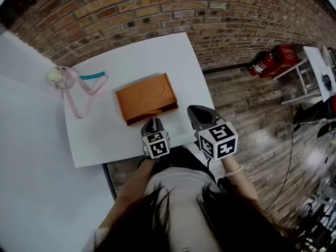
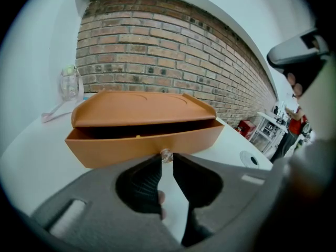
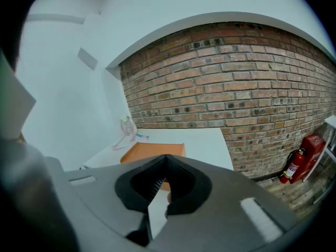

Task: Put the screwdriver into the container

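Note:
An orange container [image 1: 146, 97] lies on the white table [image 1: 110, 135]; its drawer [image 2: 144, 143] stands a little way out. My left gripper [image 2: 166, 157] is at the drawer's front, shut on the small clear knob [image 2: 166, 154]. In the head view the left gripper [image 1: 153, 122] sits at the container's near edge. My right gripper [image 1: 193, 110] hovers to the right of the container, shut with nothing in it; its own view shows the jaws [image 3: 166, 158] together above the container [image 3: 155, 150]. A slim teal tool [image 1: 92, 76], possibly the screwdriver, lies at the far left of the table.
A glass jar [image 1: 60, 77] and a pink strap [image 1: 84, 94] lie by the teal tool. A brick wall [image 1: 210, 14] backs the table. A red fire extinguisher [image 1: 265, 62] stands on the wooden floor to the right. My body is at the table's near edge.

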